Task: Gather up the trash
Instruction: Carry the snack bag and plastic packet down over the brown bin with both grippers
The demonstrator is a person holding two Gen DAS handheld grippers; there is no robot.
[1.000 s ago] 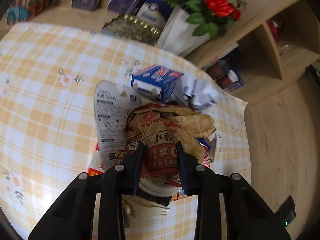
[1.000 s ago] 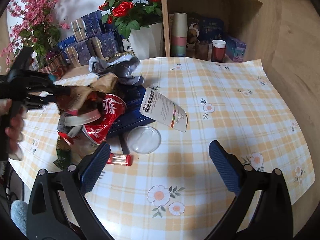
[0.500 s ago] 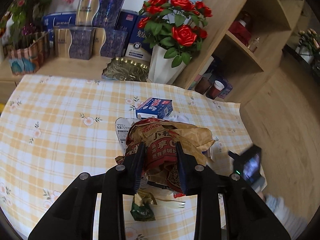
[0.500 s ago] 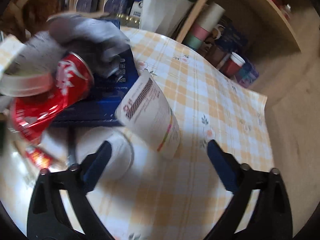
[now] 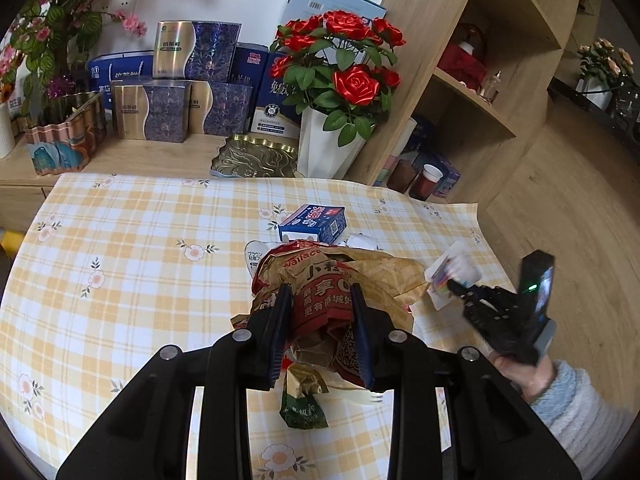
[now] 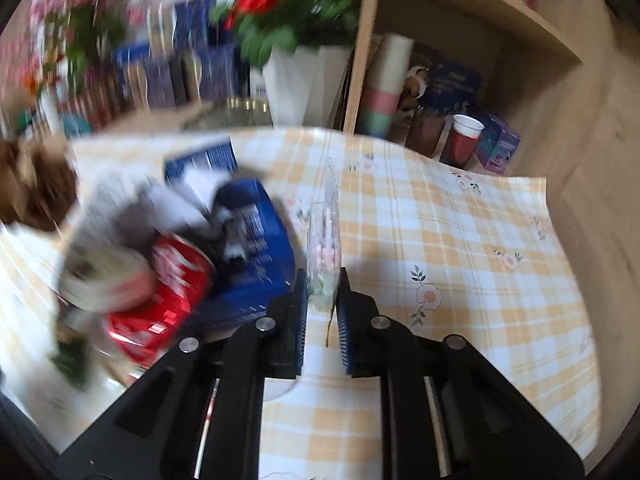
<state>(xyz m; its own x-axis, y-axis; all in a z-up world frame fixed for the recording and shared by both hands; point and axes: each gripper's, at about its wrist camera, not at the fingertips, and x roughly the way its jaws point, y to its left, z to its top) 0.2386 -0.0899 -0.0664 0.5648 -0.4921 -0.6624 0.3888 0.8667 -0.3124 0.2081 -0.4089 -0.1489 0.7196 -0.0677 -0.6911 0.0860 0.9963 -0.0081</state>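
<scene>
You are clearing a checked table (image 5: pixel 120 248) of trash, one piece in each hand. Your left gripper (image 5: pixel 320 312) is clamped on a crumpled brown and red paper bag (image 5: pixel 340 280), carrying it above the tabletop, with a scrap of green wrapper (image 5: pixel 304 412) dangling below it. Your right gripper (image 6: pixel 322 304) has just been closing, and its jaws are now pinching a flattened white packet (image 6: pixel 325 248) edge-on, the packet standing up between the pads. Just to its left the rest of the litter is lying in a heap: a crushed red can (image 6: pixel 168 292), a blue carton (image 6: pixel 252 240) and a grey crumpled wrapper (image 6: pixel 132 208), all blurred.

The step in hand looks like the pick-up of two items at once. The next move is calling for somewhere to drop them, and no bin is showing in either view, so you will likely be carrying both clear of the table first, keeping the thin packet from slipping.

The left wrist view is showing what the right cannot: your right hand (image 5: pixel 520 364) and grey sleeve (image 5: pixel 576 408) at the table's right edge, the packet raised beside the bag, and a small blue box (image 5: pixel 314 224) lying beyond it. The right wrist view alone is showing the can and the heap beneath.
</scene>
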